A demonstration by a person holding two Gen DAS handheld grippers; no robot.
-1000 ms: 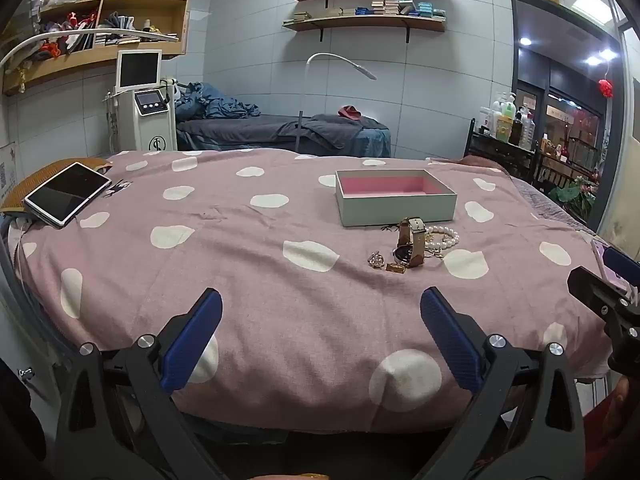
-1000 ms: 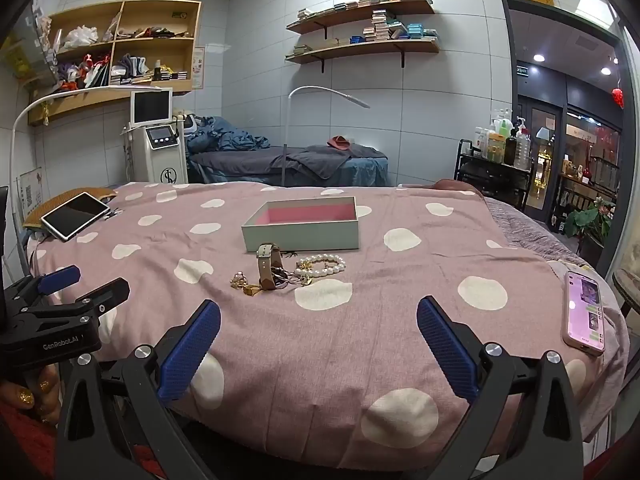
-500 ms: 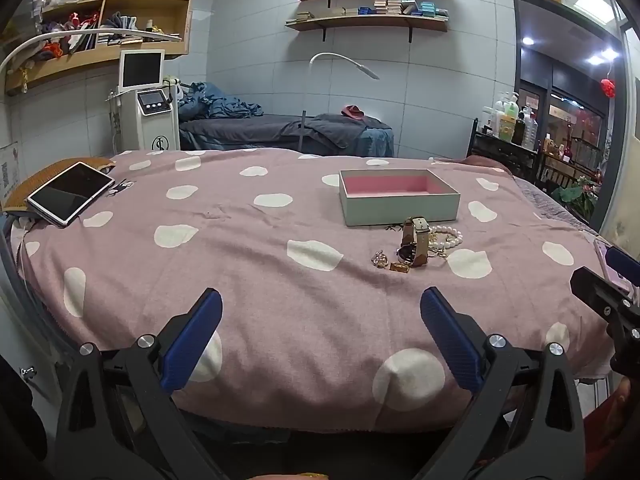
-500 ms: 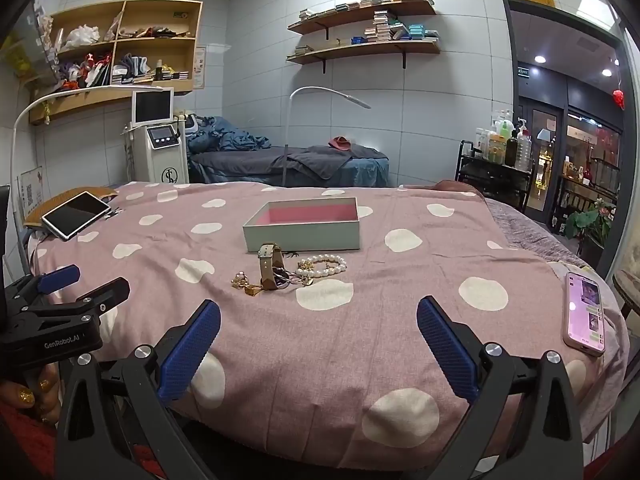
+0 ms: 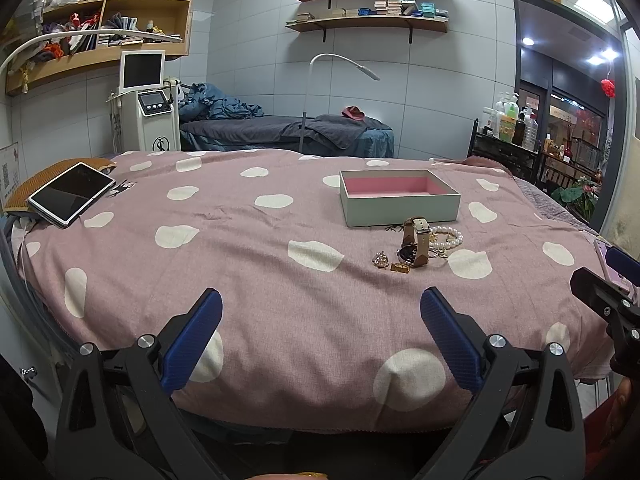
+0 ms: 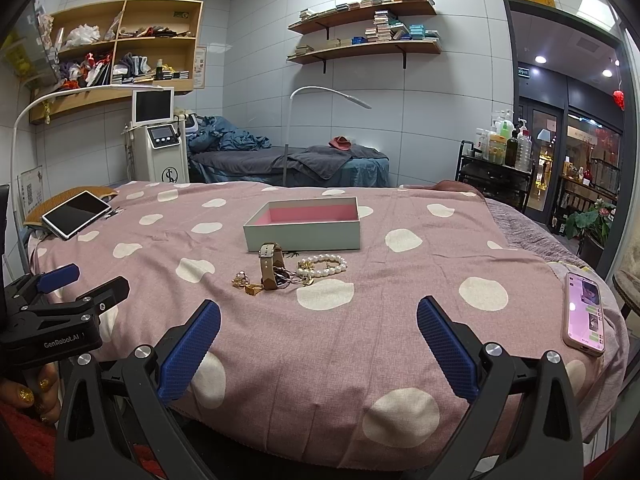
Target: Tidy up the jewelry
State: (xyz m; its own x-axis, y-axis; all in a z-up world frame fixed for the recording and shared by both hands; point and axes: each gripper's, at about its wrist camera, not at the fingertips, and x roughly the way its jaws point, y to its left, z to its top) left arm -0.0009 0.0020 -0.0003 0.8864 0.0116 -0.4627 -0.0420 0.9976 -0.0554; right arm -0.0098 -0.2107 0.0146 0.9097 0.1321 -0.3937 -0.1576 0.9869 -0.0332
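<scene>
Can't resolve the small gold pieces [image 6: 246,283] beside the watch [image 6: 269,266], too tiny. Phone [image 5: 612,266] half hidden behind right gripper [image 5: 604,280] in my left view.

Matt woven blanket [image 6: 400,320]; glossy pearl bracelet [image 6: 324,265]; watch [image 6: 270,266] strap probably leather; ribbed fingers [image 6: 190,350].

Left black two-finger gripper with blue ribbed pads [image 5: 320,312] is held low and level, jaws spread wide, nothing between them. Right black gripper with blue ribbed pads [image 6: 318,320] is in the same pose beside it, jaws also wide apart and empty. The two tools sit side by side, apart, not touching. The person's left hand [image 6: 36,394] wraps the left handle from below, gold glitter nails showing.
</scene>
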